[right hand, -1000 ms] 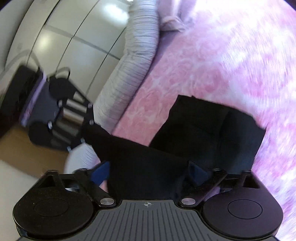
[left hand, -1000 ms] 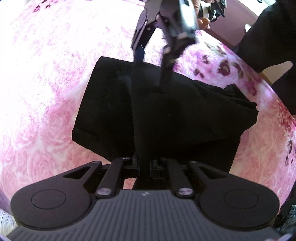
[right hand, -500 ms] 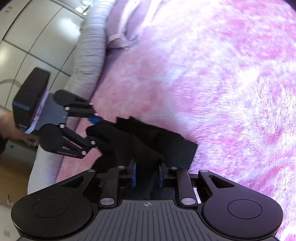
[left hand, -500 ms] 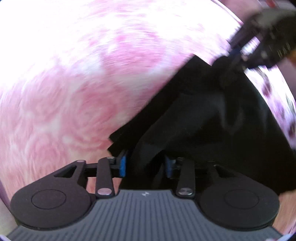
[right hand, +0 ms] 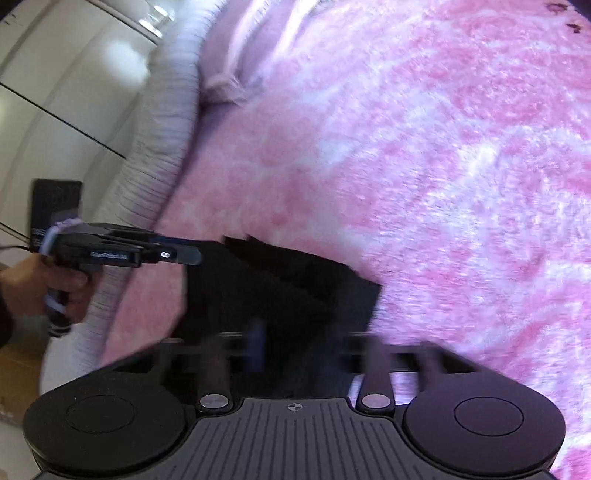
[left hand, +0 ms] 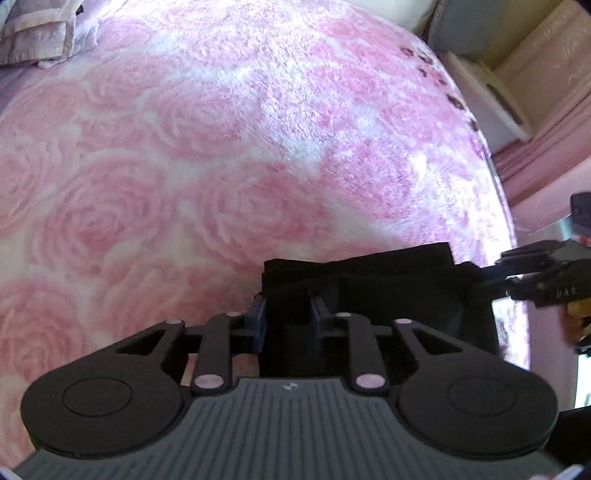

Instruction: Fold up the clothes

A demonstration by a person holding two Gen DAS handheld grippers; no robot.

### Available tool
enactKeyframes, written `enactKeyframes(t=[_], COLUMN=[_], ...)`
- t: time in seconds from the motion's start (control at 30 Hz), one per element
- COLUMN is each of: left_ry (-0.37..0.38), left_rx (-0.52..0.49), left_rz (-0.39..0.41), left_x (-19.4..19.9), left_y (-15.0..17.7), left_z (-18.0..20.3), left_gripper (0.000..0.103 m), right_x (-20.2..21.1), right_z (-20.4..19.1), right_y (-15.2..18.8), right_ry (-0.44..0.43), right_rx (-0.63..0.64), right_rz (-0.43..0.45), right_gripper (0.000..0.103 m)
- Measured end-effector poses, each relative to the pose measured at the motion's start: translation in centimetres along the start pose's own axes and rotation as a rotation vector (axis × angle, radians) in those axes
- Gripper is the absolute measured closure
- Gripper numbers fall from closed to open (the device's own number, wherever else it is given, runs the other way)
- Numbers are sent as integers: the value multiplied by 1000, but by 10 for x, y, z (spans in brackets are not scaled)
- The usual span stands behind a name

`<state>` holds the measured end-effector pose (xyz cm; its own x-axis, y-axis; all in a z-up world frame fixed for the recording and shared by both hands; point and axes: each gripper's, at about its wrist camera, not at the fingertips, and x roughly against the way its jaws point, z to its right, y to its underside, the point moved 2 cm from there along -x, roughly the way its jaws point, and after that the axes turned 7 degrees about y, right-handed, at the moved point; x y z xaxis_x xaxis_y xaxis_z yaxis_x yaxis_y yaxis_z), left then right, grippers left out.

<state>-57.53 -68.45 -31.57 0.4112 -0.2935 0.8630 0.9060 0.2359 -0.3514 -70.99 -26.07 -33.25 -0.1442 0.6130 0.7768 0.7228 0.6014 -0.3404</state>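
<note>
A folded black garment [left hand: 388,291] hangs between my two grippers above the pink rose-patterned blanket [left hand: 221,166]. My left gripper [left hand: 288,314] is shut on its left end, with the cloth bunched between the blue pads. My right gripper [left hand: 491,275] comes in from the right edge of that view and pinches the other end. In the right wrist view the garment [right hand: 295,295] fills the space between my right gripper [right hand: 299,343] jaws, which are blurred by motion, and the left gripper [right hand: 184,254] holds its far corner.
The blanket [right hand: 443,184] covers a bed. A pale pillow [left hand: 40,33] lies at the far left. A ribbed grey bed edge [right hand: 155,155] and white wardrobe doors [right hand: 66,81] are on the left. A pink curtain [left hand: 535,147] hangs on the right.
Both grippers lifted the garment off the blanket and swung it round. It went from spread flat to a narrower folded bundle held between them. The left jaws closed tighter on the cloth.
</note>
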Motion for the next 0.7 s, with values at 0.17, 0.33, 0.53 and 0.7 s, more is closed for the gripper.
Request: enactKeyframes(t=[0.17, 0.33, 0.53, 0.7], left_ry=[-45, -92, -157, -185], left_rx=[-46, -3, 62, 129], left_rz=[-3, 17, 72, 105], left_x=[-17, -33, 16, 71], left_y=[-3, 2, 25, 92], left_z=[1, -4, 3, 27], left_gripper=[88, 86, 84, 84], right_x=[3, -9, 24, 55], right_z=[-1, 8, 9, -7], right_y=[-5, -9, 1, 48], right_ry=[4, -8, 6, -75], right_rx=[8, -8, 32, 65], right_rz=[13, 27, 45, -43], right_gripper=[88, 88, 60, 57])
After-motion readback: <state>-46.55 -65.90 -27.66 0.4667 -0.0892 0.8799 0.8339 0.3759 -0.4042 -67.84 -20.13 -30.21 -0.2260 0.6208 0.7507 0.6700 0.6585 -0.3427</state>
